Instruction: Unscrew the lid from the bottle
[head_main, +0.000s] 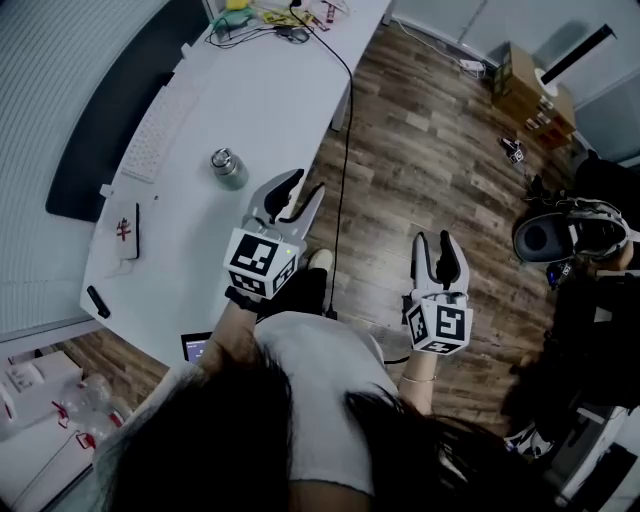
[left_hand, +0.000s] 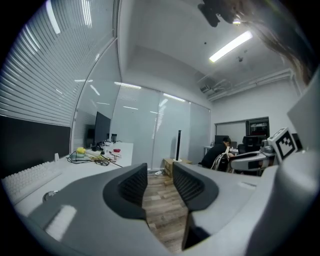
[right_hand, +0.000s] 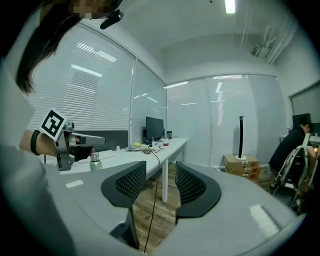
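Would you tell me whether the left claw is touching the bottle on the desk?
Apart. The head view shows bare desk between the left claw and the bottle.

1. the bottle (head_main: 228, 167) stands upright on the desk (head_main: 200, 250).
2. the keyboard (head_main: 160, 130) lies left of the bottle, on the same desk.
3. the left gripper (head_main: 298, 192) is right of the bottle (near the desk's edge); the right gripper (head_main: 441, 243) farther right, over the floor (head_main: 420, 150).

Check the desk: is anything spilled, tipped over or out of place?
Nothing stands out. The bottle stands upright on the white desk, lid on, with no spill around it.
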